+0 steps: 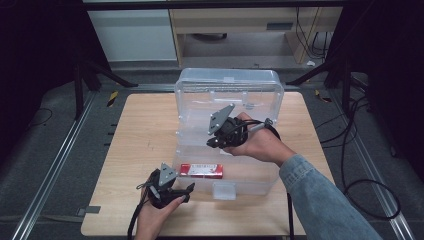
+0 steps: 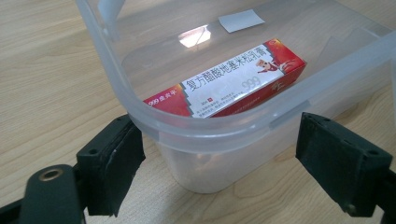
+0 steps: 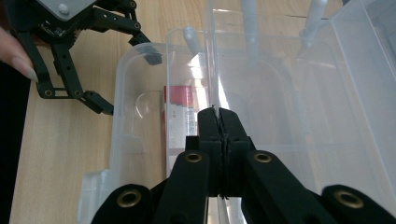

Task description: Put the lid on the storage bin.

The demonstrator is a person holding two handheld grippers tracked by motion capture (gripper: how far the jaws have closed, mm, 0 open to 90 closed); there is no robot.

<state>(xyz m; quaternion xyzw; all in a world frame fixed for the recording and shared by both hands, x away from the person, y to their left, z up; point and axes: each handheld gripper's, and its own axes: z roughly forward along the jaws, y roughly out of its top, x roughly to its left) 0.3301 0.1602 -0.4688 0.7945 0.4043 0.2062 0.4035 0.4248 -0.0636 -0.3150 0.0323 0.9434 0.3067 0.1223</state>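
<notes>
Two grippers: left gripper (image 2: 219,172) fingers apart astride box corner (image 2: 196,135); right gripper (image 3: 219,135) fingers pinched on divider (image 3: 212,70).

Light wooden table (image 1: 145,130) sits on grey floor (image 1: 60,125) with metal rails (image 1: 55,165) alongside; black cables (image 1: 360,150) snake around; wooden desk (image 1: 250,22) at the back; sides pretty dark

One wooden table (image 1: 140,130) stands in the high view. On it sits one clear plastic box (image 1: 260,182) with one hinged lid (image 1: 227,82) raised. Inside lies one red and white carton (image 1: 201,170). Two grippers are there: the left gripper (image 1: 186,192) and the right gripper (image 1: 214,142). Two hands hold them, one each.
</notes>
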